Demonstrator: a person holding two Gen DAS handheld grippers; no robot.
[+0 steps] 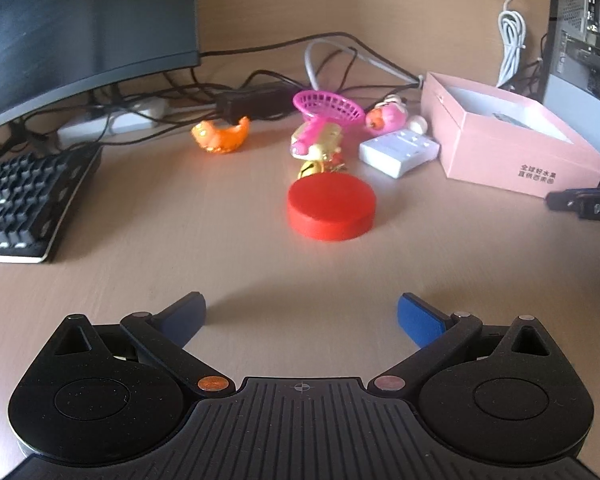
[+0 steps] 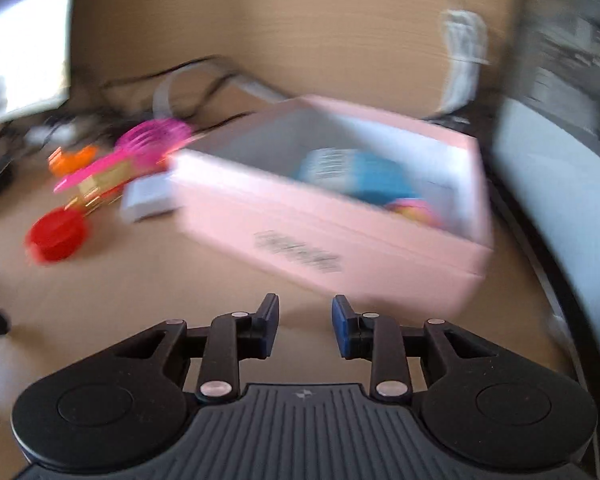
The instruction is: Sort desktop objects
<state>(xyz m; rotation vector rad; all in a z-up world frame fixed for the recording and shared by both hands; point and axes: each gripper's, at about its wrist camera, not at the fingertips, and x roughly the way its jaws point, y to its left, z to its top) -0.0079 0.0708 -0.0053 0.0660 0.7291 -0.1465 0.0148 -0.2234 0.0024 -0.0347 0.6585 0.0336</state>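
Left tongs (image 1: 302, 316) hang wide open and empty above the worktop (image 1: 220, 216), facing a red disc (image 1: 331, 208). Toys cluster behind it beside an open pink box (image 1: 512, 148). Right tongs (image 2: 305, 328), parted and empty, point at the blurred box, which holds a blue item (image 2: 364, 180).

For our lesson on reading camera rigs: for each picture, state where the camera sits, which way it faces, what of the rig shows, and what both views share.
Left wrist view: sits on the left gripper, low over the desk, facing the red disc and toys; its blue fingers are spread wide.
Right wrist view: sits on the right gripper, facing the open pink box; fingers narrowly apart, picture motion-blurred.
Shared: pink box, red disc, magenta basket.
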